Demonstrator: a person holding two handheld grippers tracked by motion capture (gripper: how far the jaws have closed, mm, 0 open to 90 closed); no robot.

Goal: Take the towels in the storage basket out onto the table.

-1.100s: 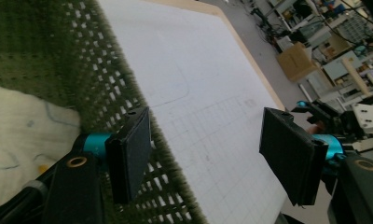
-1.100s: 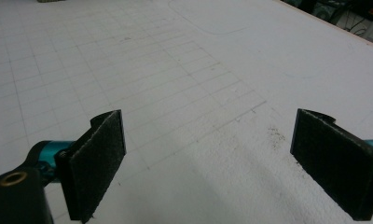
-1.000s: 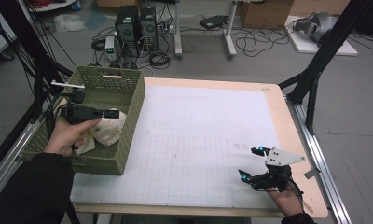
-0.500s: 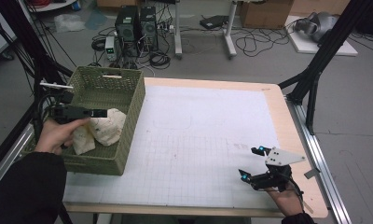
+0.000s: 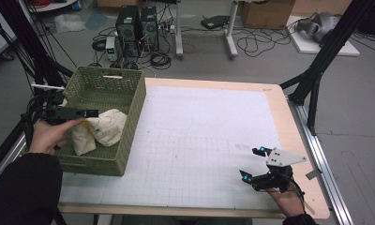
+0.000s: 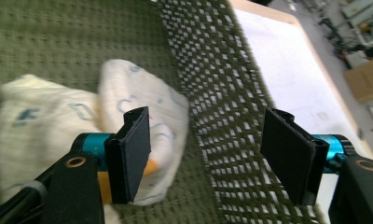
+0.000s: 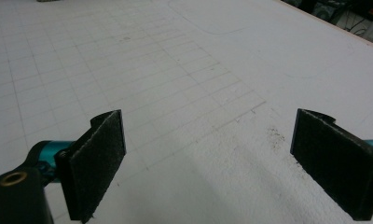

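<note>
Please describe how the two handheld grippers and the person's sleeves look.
Both the left gripper and the right gripper have black bodies, flat black jaw pads and turquoise metal parts. The right one carries a grey three-cornered plate. The sleeves are black.

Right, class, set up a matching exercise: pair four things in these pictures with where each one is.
1 cream cloth
2 green basket
3 left gripper
4 right gripper

a over the white mat, near the front edge
b lying inside the basket
c on the table's left side
d above the basket, jaws open

Pairs: 1-b, 2-c, 3-d, 4-a
</note>
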